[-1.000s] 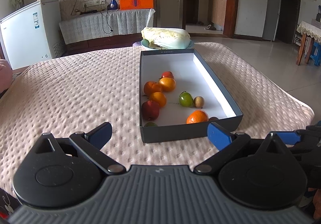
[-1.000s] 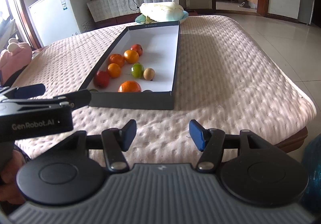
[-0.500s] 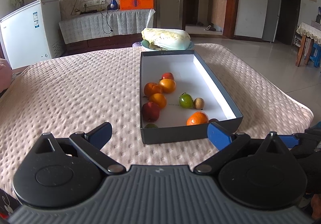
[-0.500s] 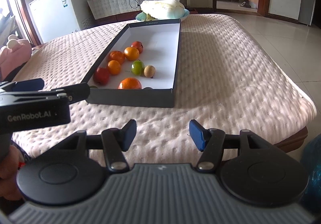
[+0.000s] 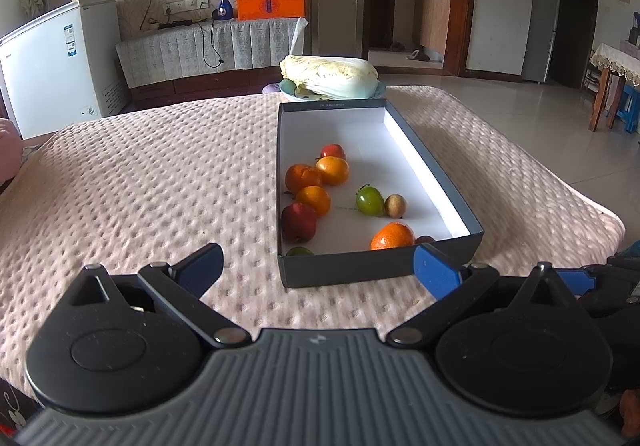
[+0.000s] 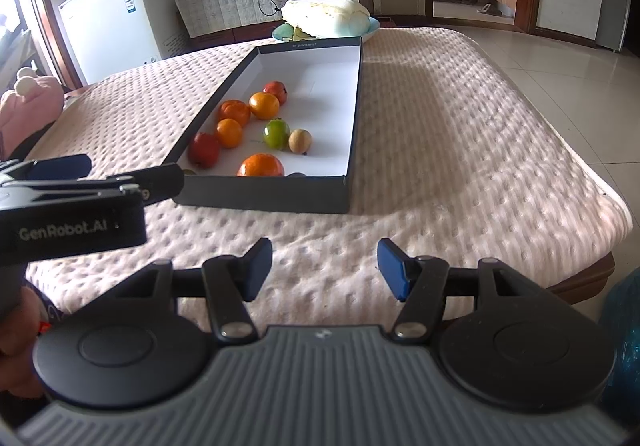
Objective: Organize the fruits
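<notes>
Left gripper [image 5: 318,266] hovers jaws apart, nothing between them, just short of the box [image 5: 432,174], whose near half holds the fruits [image 5: 320,186], and right gripper [image 6: 325,266] waits beside it, likewise parted and empty.

the box [image 5: 380,270] lies on the table [image 5: 140,186], lengthwise away from us. fruits [image 5: 316,190] sit inside it, bunched along its left wall and near end. behind its far end, touching it, a plate [image 5: 289,89] carries a cabbage [image 5: 330,76].
</notes>
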Demonstrator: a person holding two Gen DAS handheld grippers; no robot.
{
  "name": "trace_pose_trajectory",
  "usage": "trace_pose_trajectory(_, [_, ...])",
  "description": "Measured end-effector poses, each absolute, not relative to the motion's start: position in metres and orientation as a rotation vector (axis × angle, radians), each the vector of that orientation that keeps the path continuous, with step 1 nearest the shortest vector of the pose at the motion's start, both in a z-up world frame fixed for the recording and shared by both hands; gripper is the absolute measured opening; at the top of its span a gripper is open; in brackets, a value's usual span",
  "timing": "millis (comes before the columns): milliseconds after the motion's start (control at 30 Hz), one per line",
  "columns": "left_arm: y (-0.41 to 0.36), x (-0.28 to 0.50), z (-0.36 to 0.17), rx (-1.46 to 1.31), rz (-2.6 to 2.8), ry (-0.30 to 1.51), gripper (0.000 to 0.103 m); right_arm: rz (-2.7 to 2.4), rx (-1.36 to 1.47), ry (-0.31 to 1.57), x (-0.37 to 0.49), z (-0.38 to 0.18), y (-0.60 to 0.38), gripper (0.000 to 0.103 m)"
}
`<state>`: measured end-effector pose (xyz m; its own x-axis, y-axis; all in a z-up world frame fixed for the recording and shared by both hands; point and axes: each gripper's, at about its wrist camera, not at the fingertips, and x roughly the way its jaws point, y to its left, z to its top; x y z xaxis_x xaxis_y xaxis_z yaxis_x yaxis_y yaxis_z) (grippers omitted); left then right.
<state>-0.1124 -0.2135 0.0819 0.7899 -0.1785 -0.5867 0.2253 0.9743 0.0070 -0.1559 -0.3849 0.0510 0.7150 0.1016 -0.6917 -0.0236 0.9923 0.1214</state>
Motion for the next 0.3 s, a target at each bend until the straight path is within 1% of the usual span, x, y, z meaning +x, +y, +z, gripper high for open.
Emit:
trace_pose_trajectory(100, [-0.2129, -0.1145, 0.0822, 0.078, -0.219, 0.612, 0.102, 0.072, 0.109, 0.767, -0.1561, 0.0517, -0.3847, 0.061])
trace_pose_trajectory(167, [-0.2122, -0.1194, 0.0828, 0.085, -0.184, 0.568, 0.102, 0.073, 0.108, 0.766, -0.1562, 0.0520, -0.3844, 0.061])
trace_pose_trajectory(300, [-0.2107, -0.1175, 0.0858, 0.055, -0.231, 0.582, 0.101, 0.069, 0.106, 0.771, -0.1557, 0.0518, -0.3842, 0.061])
